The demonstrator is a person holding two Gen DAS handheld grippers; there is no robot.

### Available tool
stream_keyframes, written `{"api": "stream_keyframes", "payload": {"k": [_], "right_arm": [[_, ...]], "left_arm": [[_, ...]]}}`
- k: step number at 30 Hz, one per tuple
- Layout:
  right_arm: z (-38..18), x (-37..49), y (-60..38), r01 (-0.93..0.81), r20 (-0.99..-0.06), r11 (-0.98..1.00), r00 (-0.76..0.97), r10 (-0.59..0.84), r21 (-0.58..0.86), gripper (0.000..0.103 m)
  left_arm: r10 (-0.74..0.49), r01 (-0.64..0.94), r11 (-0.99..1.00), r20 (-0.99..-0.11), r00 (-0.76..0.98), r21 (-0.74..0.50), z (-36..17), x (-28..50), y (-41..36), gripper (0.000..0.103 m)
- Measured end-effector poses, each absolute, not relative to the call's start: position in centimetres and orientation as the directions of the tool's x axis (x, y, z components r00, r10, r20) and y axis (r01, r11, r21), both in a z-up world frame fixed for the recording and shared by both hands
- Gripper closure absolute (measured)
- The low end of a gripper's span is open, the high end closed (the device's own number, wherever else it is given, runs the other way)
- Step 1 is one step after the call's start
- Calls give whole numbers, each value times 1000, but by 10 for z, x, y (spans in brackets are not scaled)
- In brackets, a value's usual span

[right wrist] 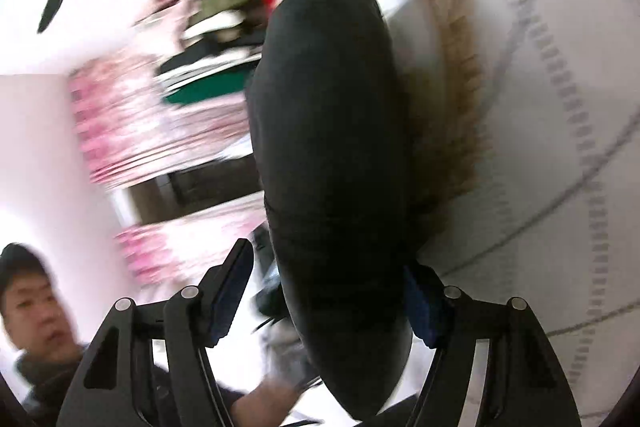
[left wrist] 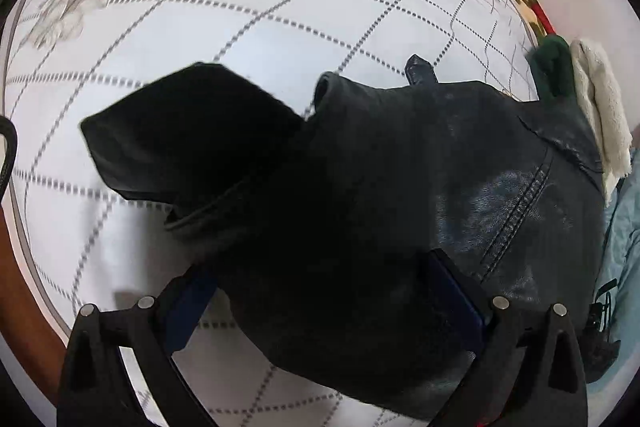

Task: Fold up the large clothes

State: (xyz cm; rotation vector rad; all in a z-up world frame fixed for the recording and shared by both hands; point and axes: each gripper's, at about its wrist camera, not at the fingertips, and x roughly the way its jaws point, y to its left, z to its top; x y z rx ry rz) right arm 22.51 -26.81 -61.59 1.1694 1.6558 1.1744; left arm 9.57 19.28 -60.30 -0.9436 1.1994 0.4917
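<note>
Above the quilted bed, the left tongs and right tongs each stand clamped on the black leather jacket, holding it lifted, apparently to spread it for folding.

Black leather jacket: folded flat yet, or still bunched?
Bunched. The black leather jacket is heaped and lifted off the checked bedsheet, one sleeve sticking out, not laid flat.

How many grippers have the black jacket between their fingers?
2. The left gripper has the jacket between its fingers over the bedspread; the right gripper has a rolled part, motion-blurred.
</note>
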Motion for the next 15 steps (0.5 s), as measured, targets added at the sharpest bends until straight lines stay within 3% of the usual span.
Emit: {"api": "stream_keyframes", "payload": {"k": [2, 3, 5, 7, 9, 11, 14, 15], "right_arm": [[-624, 226, -257, 241, -115, 189, -289, 950, 952, 18], [-632, 227, -247, 232, -192, 263, -290, 938, 936, 13], [-646, 228, -227, 198, -331, 407, -329, 884, 892, 13], [-637, 230, -210, 151, -366, 432, -333, 869, 889, 13], [-629, 230, -204, 116, -394, 451, -329, 858, 885, 39], [-626, 227, -209, 159, -356, 416, -306, 883, 895, 46], [-618, 223, -210, 139, -371, 423, -294, 881, 895, 47], [-619, 224, -208, 128, -389, 440, -298, 872, 889, 37]], "left_arm": [[-157, -759, 540, -930, 333, -363, -606, 98, 198, 0], [-164, -754, 543, -927, 337, -370, -607, 99, 198, 0], [-159, -741, 565, -930, 333, -362, -606, 102, 196, 0], [-161, -744, 557, -927, 339, -369, -606, 100, 196, 0], [-178, -752, 526, -916, 358, -397, -605, 96, 200, 0], [-181, -752, 511, -907, 380, -417, -603, 97, 203, 0], [-174, -744, 481, -882, 437, -464, -601, 95, 205, 3], [-163, -744, 459, -869, 467, -486, -600, 92, 208, 9]]}}
